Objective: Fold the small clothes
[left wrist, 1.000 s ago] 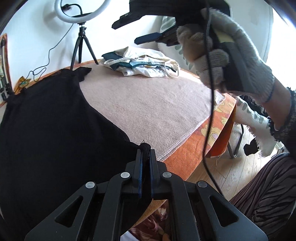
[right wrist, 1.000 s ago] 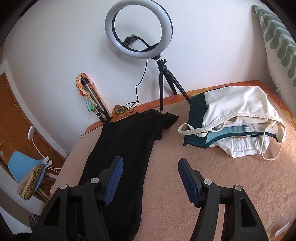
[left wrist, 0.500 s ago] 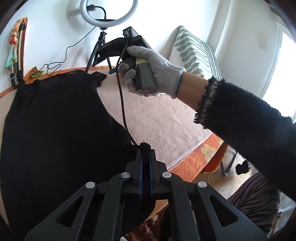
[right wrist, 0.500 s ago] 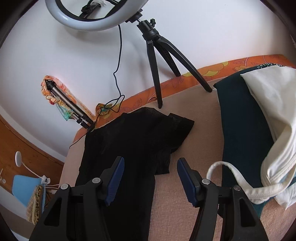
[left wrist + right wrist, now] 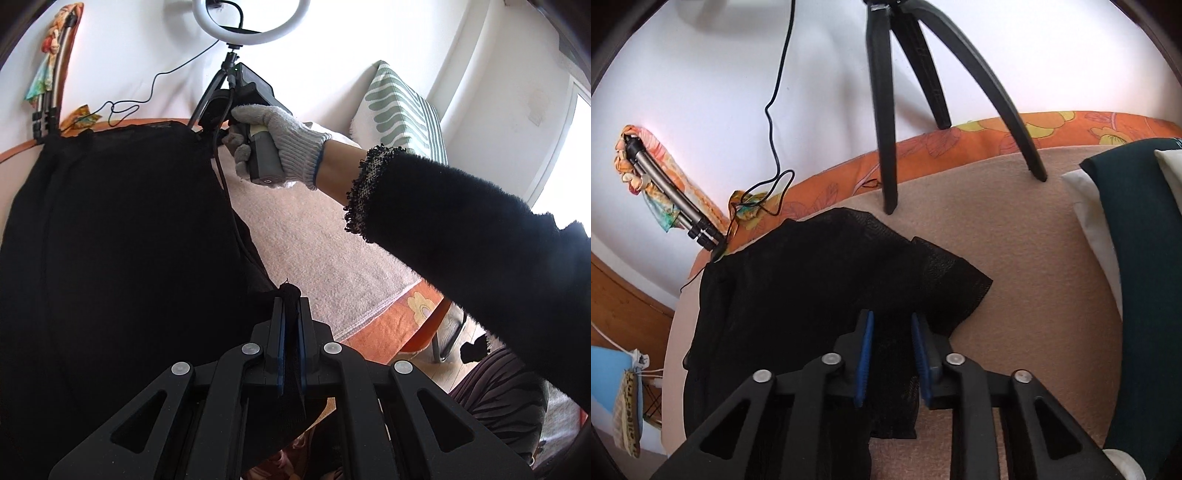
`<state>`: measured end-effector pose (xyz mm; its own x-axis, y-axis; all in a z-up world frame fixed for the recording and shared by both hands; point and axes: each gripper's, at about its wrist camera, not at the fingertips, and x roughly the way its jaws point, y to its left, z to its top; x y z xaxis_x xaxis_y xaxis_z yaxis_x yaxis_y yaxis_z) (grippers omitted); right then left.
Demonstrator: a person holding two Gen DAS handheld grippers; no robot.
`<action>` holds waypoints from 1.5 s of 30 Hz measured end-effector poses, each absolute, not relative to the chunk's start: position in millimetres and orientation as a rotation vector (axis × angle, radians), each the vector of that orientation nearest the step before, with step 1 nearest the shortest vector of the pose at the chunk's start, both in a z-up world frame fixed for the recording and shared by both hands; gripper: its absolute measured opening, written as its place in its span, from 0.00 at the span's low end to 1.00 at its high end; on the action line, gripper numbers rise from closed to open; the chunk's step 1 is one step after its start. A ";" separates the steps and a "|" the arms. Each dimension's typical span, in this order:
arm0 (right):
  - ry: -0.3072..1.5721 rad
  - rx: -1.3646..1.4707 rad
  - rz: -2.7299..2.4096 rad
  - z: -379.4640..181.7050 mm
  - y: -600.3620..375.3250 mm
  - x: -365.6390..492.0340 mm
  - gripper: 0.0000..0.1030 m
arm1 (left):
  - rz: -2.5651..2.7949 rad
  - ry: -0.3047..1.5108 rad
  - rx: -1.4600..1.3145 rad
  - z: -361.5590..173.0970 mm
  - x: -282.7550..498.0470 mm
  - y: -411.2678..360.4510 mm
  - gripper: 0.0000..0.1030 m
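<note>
While the black garment [image 5: 798, 302] lies flat on the bed's beige blanket [image 5: 1027, 266], limp and light (thin mesh, slips easily), left gripper [image 5: 290, 332] clamps its near corner; right gripper [image 5: 892, 354] jaws are closing astride the sleeve at one o'clock.

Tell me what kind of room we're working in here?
Probably a room in a home, set up for filming. The black garment lies on a beige blanket over an orange floral cover, with a ring light on a tripod and a patterned cushion against the wall.
</note>
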<state>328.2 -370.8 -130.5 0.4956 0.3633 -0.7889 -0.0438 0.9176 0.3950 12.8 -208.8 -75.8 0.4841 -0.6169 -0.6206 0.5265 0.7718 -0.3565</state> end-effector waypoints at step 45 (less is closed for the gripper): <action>0.987 -0.536 0.268 -113.6 -68.0 338.1 0.00 | -0.465 0.763 -0.221 -95.2 -36.4 -131.2 0.03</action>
